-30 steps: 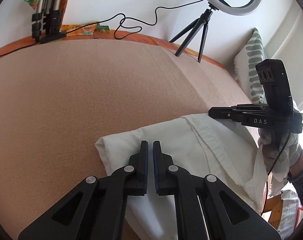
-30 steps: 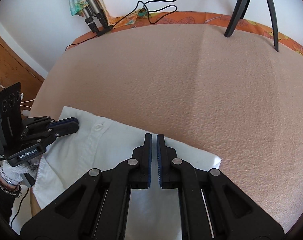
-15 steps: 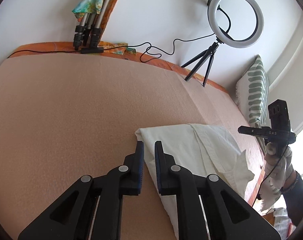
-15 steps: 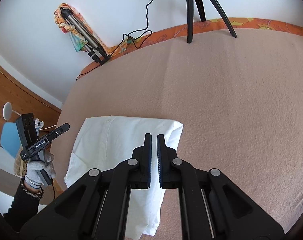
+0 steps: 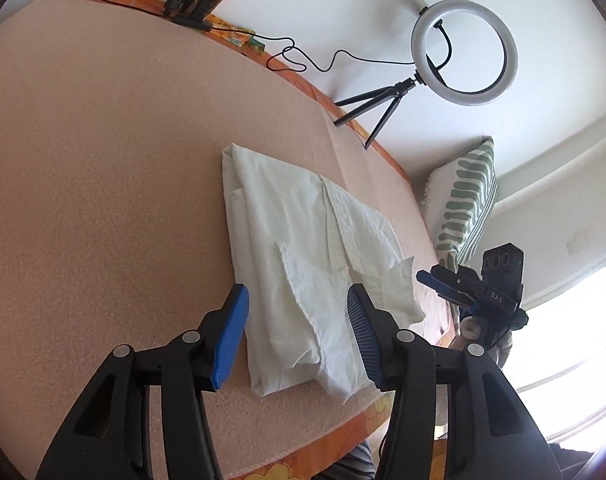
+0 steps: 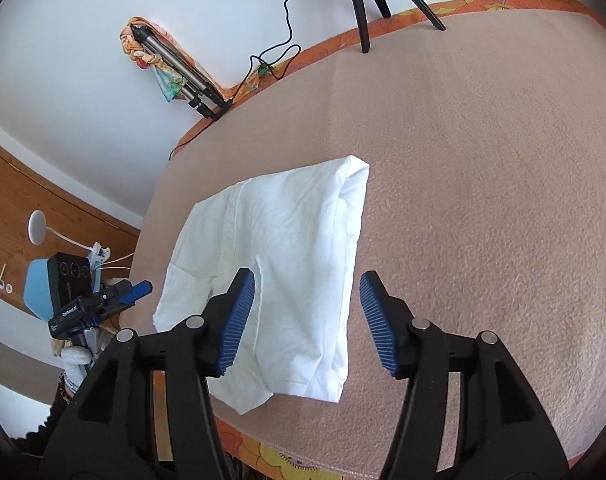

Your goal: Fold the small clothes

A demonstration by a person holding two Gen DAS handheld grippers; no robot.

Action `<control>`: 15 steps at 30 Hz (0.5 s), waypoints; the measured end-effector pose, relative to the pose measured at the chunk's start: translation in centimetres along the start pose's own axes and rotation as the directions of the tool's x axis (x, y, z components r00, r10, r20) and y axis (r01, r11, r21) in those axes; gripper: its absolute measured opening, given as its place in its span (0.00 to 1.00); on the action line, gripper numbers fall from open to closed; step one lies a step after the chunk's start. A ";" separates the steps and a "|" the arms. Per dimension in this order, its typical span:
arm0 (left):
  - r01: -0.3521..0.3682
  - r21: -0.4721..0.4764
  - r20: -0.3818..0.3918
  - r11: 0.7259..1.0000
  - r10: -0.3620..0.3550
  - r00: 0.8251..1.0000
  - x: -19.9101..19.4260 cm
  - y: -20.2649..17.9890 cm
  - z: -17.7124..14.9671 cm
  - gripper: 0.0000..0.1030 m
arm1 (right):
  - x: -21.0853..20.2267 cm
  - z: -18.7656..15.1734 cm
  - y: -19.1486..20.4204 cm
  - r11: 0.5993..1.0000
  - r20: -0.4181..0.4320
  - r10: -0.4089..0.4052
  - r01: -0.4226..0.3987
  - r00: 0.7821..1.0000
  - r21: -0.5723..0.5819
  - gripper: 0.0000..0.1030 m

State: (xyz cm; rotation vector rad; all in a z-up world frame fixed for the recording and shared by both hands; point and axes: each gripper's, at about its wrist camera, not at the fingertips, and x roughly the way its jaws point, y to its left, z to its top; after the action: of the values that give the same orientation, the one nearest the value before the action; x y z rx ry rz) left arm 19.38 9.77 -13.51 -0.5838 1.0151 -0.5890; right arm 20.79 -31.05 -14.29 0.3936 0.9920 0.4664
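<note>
Left gripper point(image 5: 297, 332): black plastic arms, ribbed blue pads, jaws opening, nothing between the pads — held above the near end of the garment, not touching.

Right gripper point(image 6: 307, 322): same build, jaws opening, likewise empty, above the near edge of the cloth.

White shirt point(image 6: 279, 272): small, thin woven cotton, lightly creased; folded into a rough rectangle with placket and a seam showing; lying flat on the table near its front edge, near corner close to the rim.

Table cover point(image 5: 103, 184): peach-pink, pebbled foam-like mat, matte and grippy; orange patterned cloth point(image 6: 503, 2) showing beneath at the border.

Risks, judged:
- loose upper flap point(image 5: 307, 280) springing open if left unpressed — light fabric, soft creases.
- bundle dragged toward the rim and off the table if a pad catches it on the way in.
- only the top layer pinched at the next grasp, layers sliding apart.

Further back: striped green-and-white cushion point(image 5: 469, 204), plump; ring light point(image 5: 463, 52) on a small black tripod, thin cable point(image 5: 303, 58) trailing along the wall; folded metal tripod legs point(image 6: 175, 64) wrapped in coloured fabric.
</note>
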 end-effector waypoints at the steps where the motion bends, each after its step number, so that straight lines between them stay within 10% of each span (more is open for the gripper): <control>1: -0.019 0.013 -0.001 1.000 0.019 1.000 0.3 -0.2 -0.2 0.49 | -0.2 -0.3 0.2 1.000 0.000 -0.004 0.004 1.000 -0.008 0.56; 15: 0.036 -0.124 0.022 0.992 -0.033 0.999 1.5 2.7 0.5 0.49 | 2.1 -4.5 -4.4 0.967 -0.071 0.154 -0.136 0.986 0.215 0.61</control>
State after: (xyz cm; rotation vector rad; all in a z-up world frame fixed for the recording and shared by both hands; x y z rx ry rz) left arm 20.91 10.70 -16.08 -0.7174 1.0293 -0.5517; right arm 18.72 -33.09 -20.31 0.6435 1.1058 0.5158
